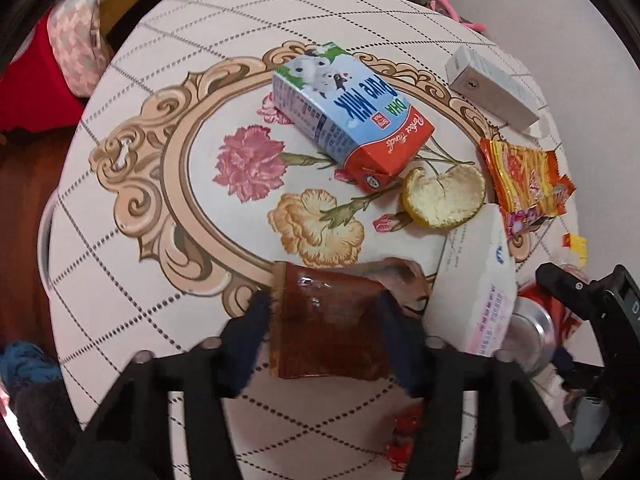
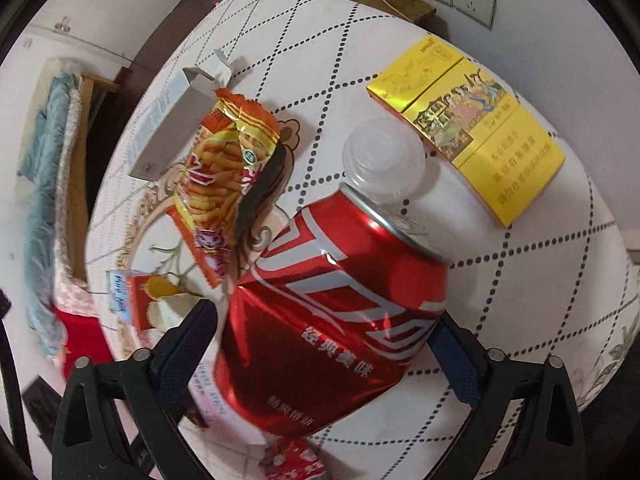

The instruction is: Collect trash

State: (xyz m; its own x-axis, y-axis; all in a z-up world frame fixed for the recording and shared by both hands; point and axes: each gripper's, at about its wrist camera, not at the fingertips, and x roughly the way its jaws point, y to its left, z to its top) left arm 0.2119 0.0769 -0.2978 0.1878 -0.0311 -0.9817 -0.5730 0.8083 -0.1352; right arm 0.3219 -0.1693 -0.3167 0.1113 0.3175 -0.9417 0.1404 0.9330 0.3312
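Left gripper (image 1: 324, 320) jaws clamp a brown wrapper (image 1: 328, 328), just below the milk carton (image 1: 344, 112) on the surface (image 1: 120, 272). Right gripper (image 2: 324, 340) jaws grip a dented red can (image 2: 332, 320) right of the carton.

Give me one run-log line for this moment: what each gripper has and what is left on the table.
left gripper: closing around brown wrapper | right gripper: straddling red can | left on table: milk carton, peel, snack bag

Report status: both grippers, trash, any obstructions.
Left gripper fingers around brown wrapper. Right gripper straddling dented red can, grip unconfirmed. Clear plastic cup touching can top; milk carton, peel waiting.
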